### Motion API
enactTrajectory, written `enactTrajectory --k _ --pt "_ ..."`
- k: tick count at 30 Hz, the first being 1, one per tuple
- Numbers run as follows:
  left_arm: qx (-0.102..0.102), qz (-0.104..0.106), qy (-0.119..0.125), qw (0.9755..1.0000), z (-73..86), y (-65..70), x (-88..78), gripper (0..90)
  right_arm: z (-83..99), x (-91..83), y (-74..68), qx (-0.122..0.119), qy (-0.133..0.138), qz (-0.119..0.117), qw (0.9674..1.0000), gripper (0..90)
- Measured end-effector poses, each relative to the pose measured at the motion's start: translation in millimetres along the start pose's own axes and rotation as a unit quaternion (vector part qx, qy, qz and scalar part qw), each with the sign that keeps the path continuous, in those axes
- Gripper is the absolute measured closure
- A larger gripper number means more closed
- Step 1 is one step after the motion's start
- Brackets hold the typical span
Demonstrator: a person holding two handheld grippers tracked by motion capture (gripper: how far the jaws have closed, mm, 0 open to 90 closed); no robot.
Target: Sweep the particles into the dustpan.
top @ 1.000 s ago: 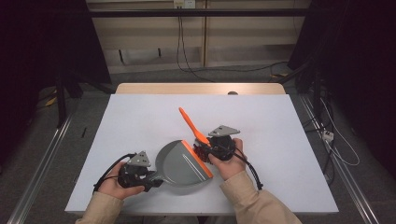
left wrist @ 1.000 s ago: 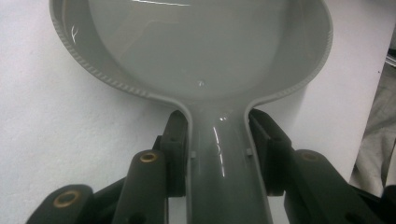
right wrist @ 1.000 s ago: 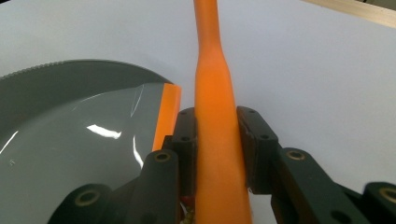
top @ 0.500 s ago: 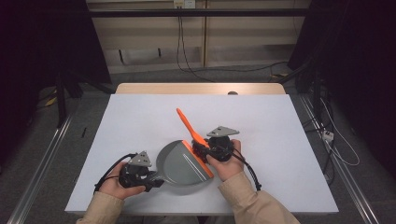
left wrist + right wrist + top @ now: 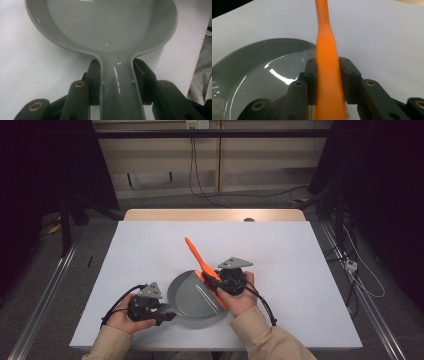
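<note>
- At the near edge of the tabletop [image 5: 150,245], the left hand-held gripper [image 5: 159,312] is clamped on the grey dustpan's [image 5: 192,295] handle.
- The right hand-held gripper [image 5: 212,281] pinches the orange brush [image 5: 196,257] over the pan's rim.
- The brush could twist loose if pressed hard.

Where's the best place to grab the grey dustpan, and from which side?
Probably by its narrow handle, coming from the person's side of the table, along the handle's length. The dustpan has a wide, shallow scoop that jaws could hardly span, while the handle is slim with straight sides. The left gripper already clamps it there, one pad on each side.
</note>
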State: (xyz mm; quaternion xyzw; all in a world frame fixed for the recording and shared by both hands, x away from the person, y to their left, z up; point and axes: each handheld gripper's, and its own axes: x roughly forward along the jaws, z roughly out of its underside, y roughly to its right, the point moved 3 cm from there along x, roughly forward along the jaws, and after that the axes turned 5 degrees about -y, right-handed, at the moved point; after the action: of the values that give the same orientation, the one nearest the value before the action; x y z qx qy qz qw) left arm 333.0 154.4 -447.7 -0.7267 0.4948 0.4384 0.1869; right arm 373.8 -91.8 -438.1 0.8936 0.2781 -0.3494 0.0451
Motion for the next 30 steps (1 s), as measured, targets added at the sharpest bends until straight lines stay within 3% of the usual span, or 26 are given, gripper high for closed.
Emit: enactTrajectory --k 14,18,22,24,27,30 --pt "-0.001 -0.002 -0.005 1.0000 1.7 0.5 1.6 62.6 -0.7 0.7 -10.2 -0.001 0.014 0.001 0.9999 70.8" --pt "-0.001 -0.003 -0.005 1.0000 2.0 0.6 2.1 62.6 -4.2 0.3 -17.7 -0.006 0.023 -0.010 0.9997 71.0" --pt "-0.003 -0.002 -0.003 1.0000 2.9 0.6 2.8 62.6 -8.8 1.3 -28.1 -0.002 0.024 -0.042 0.9988 71.4" --pt "-0.002 -0.002 -0.004 1.0000 3.6 0.2 3.0 62.6 -10.4 0.6 -31.1 -0.009 0.031 -0.041 0.9986 71.4" --pt "-0.002 -0.001 -0.006 1.0000 4.3 0.1 4.0 62.6 -13.8 -2.1 -26.4 -0.001 0.044 -0.050 0.9978 71.4" --pt "-0.001 -0.001 -0.008 1.0000 4.4 0.0 4.5 62.6 -17.4 -9.0 -19.0 -0.010 0.051 -0.035 0.9980 71.3"
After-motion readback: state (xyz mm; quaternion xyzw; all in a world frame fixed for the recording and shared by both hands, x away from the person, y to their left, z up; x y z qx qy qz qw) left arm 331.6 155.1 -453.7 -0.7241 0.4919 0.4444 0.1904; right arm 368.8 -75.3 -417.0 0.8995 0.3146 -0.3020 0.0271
